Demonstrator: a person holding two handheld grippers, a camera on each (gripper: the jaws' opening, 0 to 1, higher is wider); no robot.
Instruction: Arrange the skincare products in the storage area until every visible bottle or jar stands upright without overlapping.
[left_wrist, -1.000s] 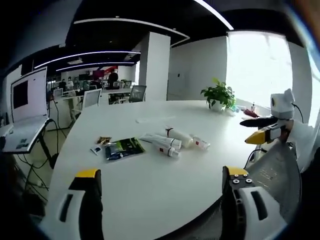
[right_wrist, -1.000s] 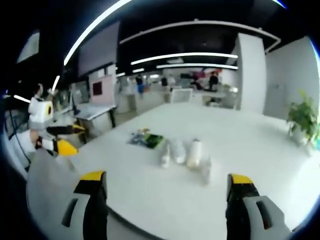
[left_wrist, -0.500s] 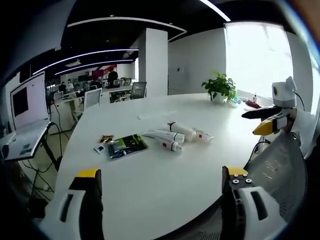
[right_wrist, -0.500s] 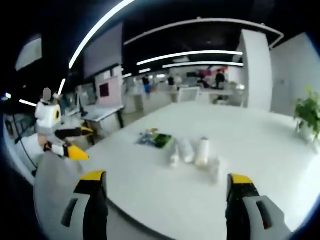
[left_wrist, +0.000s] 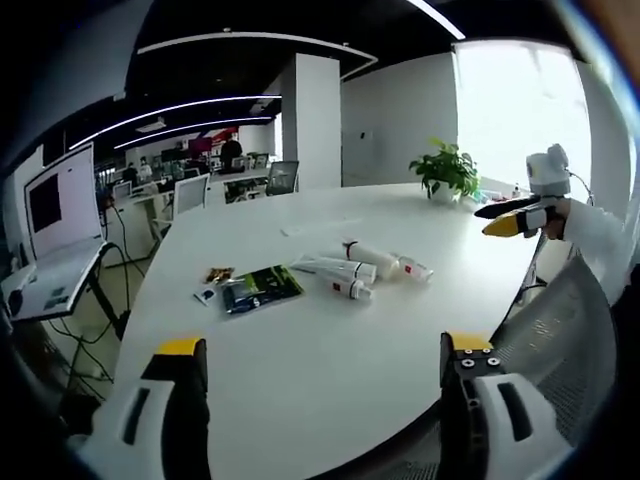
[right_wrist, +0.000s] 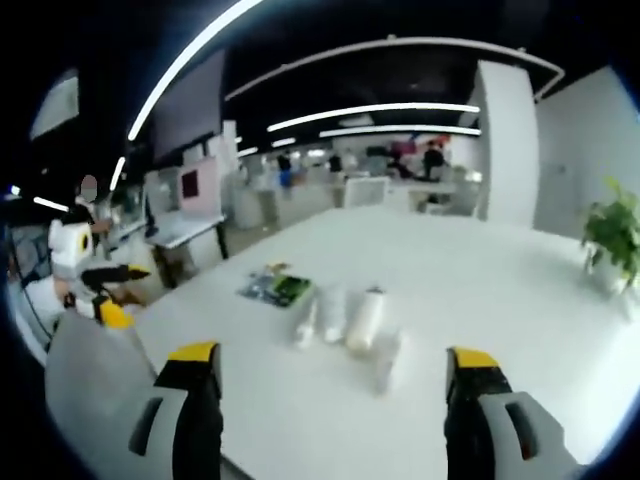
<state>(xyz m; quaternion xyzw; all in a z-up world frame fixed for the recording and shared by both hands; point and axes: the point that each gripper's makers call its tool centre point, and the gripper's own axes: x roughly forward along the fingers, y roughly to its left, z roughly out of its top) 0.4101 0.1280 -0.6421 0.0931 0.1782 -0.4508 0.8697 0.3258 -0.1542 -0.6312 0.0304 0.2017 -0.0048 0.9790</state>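
Open-plan office space with ceiling light strips surrounds a large white counter (left_wrist: 300, 350). On it, at about 12 o'clock from the left gripper (left_wrist: 320, 380), several white skincare tubes (left_wrist: 350, 272) lie on their sides in a loose cluster, with a dark green packet (left_wrist: 260, 288) just beside them at 9 o'clock. A potted plant (left_wrist: 447, 172) stands farther back. The left gripper's jaws are spread wide, holding nothing. The right gripper (right_wrist: 330, 390) is also wide apart and empty, with the tubes (right_wrist: 345, 322) lying ahead of it.
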